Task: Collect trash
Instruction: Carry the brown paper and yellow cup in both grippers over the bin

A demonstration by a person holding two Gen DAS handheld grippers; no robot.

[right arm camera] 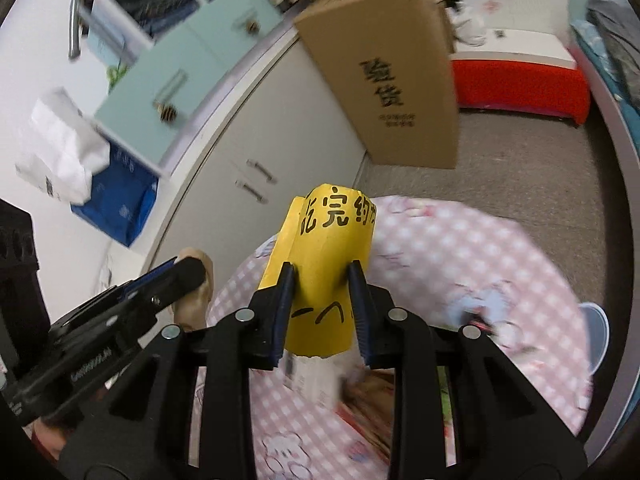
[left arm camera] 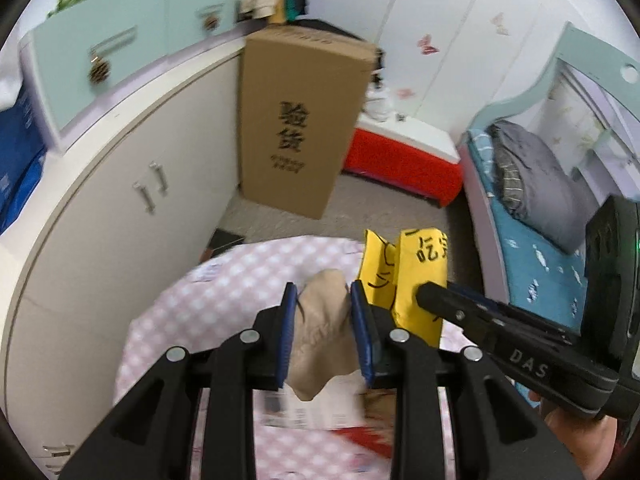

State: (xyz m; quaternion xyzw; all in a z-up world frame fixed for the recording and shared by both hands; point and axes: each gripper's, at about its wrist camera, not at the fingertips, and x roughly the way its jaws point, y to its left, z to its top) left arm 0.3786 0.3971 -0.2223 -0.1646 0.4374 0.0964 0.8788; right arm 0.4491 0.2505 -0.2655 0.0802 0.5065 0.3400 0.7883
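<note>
My left gripper (left arm camera: 322,294) is shut on a crumpled beige paper wad (left arm camera: 320,340), lifted above the round table with its pink checked cloth (left arm camera: 224,288). My right gripper (right arm camera: 320,276) is shut on a yellow paper wrapper (right arm camera: 328,264) with black handwriting, also raised over the table. In the left wrist view the yellow wrapper (left arm camera: 416,276) and the right gripper (left arm camera: 424,294) sit just to the right of my left fingers. In the right wrist view the left gripper (right arm camera: 192,270) and the beige wad (right arm camera: 198,292) show at the lower left. More paper litter (right arm camera: 316,380) lies on the cloth below, blurred.
A tall cardboard box (left arm camera: 296,120) stands on the carpet against a white cabinet (left arm camera: 120,208). A red and white chest (left arm camera: 404,152) is behind it. A bed with blue bedding (left arm camera: 536,256) is on the right. A clear plastic lid (right arm camera: 596,336) sits at the table's right edge.
</note>
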